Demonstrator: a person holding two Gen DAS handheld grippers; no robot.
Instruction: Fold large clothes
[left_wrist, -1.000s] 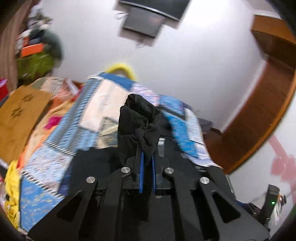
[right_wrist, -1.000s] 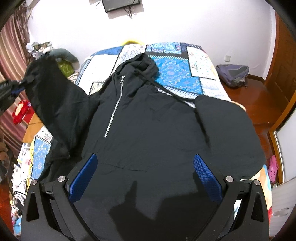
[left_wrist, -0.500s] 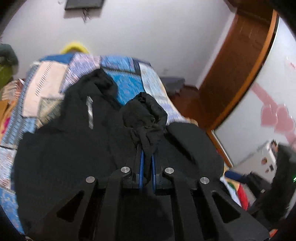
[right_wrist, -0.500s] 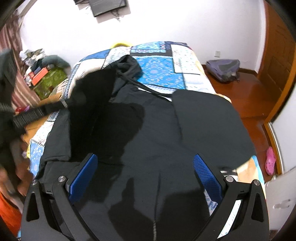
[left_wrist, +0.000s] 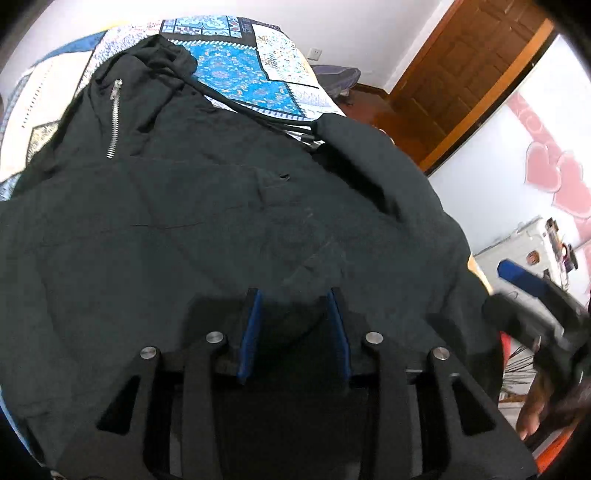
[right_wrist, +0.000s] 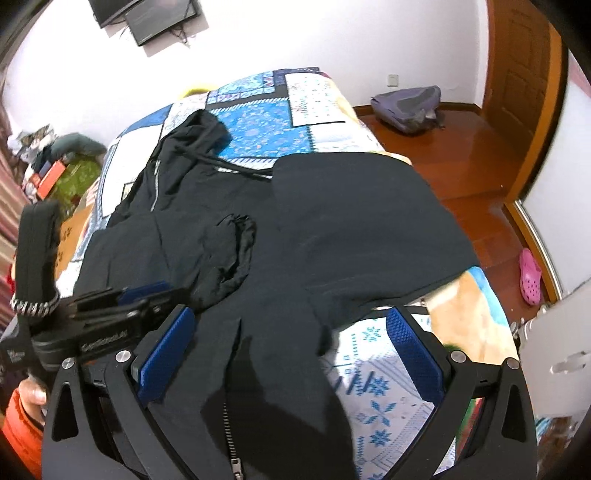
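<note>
A black zip hoodie (left_wrist: 207, 221) lies spread on the patchwork bed, hood toward the far wall; it also shows in the right wrist view (right_wrist: 332, 229). Its left sleeve is folded across the chest, with the cuff (right_wrist: 236, 254) lying loose on the body. My left gripper (left_wrist: 293, 317) is open just above the hoodie, with the cuff lying between its blue pads; it shows in the right wrist view (right_wrist: 147, 295) at the left. My right gripper (right_wrist: 291, 343) is open and empty over the hoodie's lower hem; it shows in the left wrist view (left_wrist: 524, 284) at the right edge.
The patchwork quilt (right_wrist: 258, 99) covers the bed. A grey backpack (right_wrist: 410, 107) lies on the wooden floor by the door (right_wrist: 524, 74). A pink clog (right_wrist: 530, 273) sits on the floor at the right. Clutter (right_wrist: 48, 166) is piled left of the bed.
My left gripper carried the sleeve cuff rightward across the hoodie's chest, lowered it and opened, letting the cuff go. My right gripper stayed open and shifted a little to the right.
</note>
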